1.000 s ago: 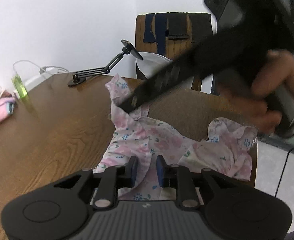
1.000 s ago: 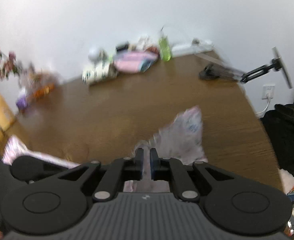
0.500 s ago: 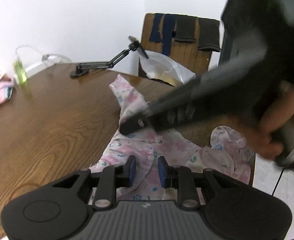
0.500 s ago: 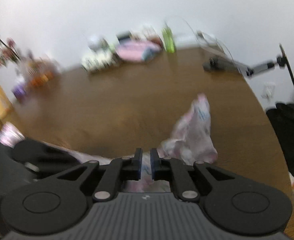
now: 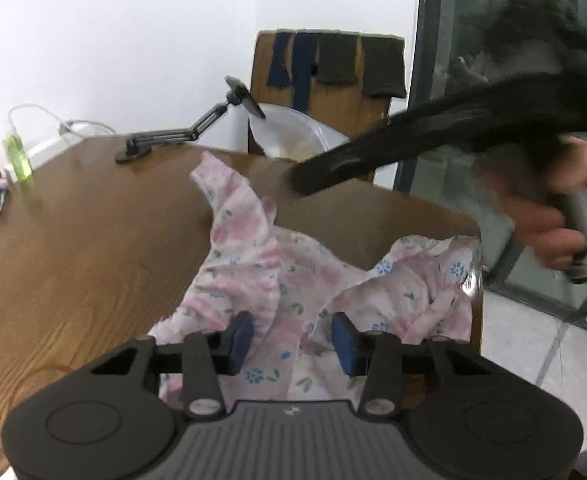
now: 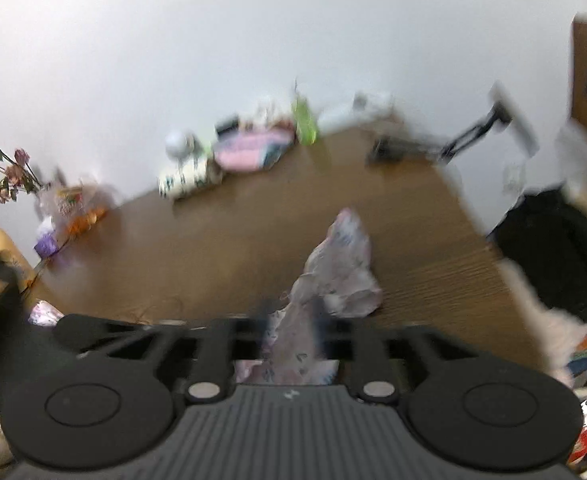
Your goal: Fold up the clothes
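Note:
A pink floral garment (image 5: 253,264) lies crumpled on the brown wooden table (image 5: 93,248), one end hanging over the near right corner. My left gripper (image 5: 292,342) hovers low over its near part; the jaws are opening, with cloth between the blue pads (image 5: 241,340) and neither pad pressing on it. In the left wrist view my right gripper (image 5: 313,176) is a blurred black bar held by a hand (image 5: 553,216), above the table beyond the garment. In the blurred right wrist view the right gripper (image 6: 293,320) is opening, and the garment (image 6: 341,264) shows through the gap.
A black phone-holder arm (image 5: 181,136) stands at the table's far edge, with a green bottle (image 5: 17,160) and a pink pouch (image 6: 245,156) by the wall. A wooden chair (image 5: 325,76) with dark cloths stands behind. Flowers (image 6: 5,172) and small items sit at the left.
Both grippers went from shut to jaws apart. The right gripper drew back from the garment towards the right, and the sleeve it had lifted now lies on the table.

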Motion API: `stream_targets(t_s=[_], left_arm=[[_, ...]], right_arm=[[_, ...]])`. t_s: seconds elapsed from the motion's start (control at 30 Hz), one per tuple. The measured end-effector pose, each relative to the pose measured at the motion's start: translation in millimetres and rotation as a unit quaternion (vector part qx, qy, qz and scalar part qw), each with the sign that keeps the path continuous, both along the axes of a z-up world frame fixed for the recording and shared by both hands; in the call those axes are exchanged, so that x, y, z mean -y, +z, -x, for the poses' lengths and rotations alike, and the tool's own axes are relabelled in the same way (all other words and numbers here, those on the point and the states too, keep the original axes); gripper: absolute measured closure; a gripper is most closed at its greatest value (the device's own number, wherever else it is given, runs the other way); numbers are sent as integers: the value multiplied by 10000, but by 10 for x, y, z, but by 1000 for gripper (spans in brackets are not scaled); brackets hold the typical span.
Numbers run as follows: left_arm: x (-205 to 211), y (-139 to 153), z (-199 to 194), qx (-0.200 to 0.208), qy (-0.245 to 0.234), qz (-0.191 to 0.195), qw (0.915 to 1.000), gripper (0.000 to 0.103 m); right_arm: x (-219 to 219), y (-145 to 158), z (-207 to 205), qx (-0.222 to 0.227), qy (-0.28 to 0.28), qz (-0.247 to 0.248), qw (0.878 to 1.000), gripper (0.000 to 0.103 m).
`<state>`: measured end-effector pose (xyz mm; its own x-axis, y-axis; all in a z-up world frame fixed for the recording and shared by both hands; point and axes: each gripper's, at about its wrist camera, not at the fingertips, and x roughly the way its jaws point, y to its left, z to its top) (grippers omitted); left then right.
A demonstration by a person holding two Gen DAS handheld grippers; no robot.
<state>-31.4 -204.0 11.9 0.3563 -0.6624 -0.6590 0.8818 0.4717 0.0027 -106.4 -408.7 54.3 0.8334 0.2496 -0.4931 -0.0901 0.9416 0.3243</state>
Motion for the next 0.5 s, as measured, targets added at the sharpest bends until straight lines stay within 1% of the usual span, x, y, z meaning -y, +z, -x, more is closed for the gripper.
stream_targets(t_s=[0.03, 0.07, 0.1, 0.17, 0.2, 0.27, 0.3, 0.37, 0.4, 0.47, 0.5], left_arm=[[-1, -7, 2, 47, -24, 11, 10000, 61], [-6, -14, 7, 80, -23, 34, 10000, 61], [-9, -20, 11, 110, -19, 57, 9999, 61], [-9, -35, 0, 118, 38, 113, 9999, 61], [-9, -36, -3, 118, 87, 126, 9998, 63], [4, -53, -2, 102, 189, 172, 9996, 64], [4, -53, -7, 90, 227, 203, 9995, 65], [3, -58, -2, 74, 299, 254, 9992, 65], [6, -59, 21, 103, 310, 248, 9992, 65], [10, -60, 64, 155, 332, 239, 9990, 67], [0, -57, 72, 118, 345, 255, 9990, 67]], right_arm=[[-3, 15, 145, 36, -201, 192, 9996, 18], [-17, 17, 295, 43, -445, 380, 9983, 13], [-28, 2, 416, -11, -665, 460, 9967, 10], [-67, -86, 610, -215, -1107, 242, 9933, 10], [-105, -134, 696, -255, -1256, 133, 9917, 11], [-259, -247, 797, -244, -1359, 158, 9903, 11], [-350, -315, 814, -218, -1354, 230, 9903, 14], [-537, -460, 752, -279, -1284, 439, 9904, 28], [-614, -523, 715, -314, -1284, 540, 9898, 40], [-738, -587, 651, -197, -1440, 858, 9856, 45], [-779, -607, 619, -157, -1545, 992, 9829, 59]])
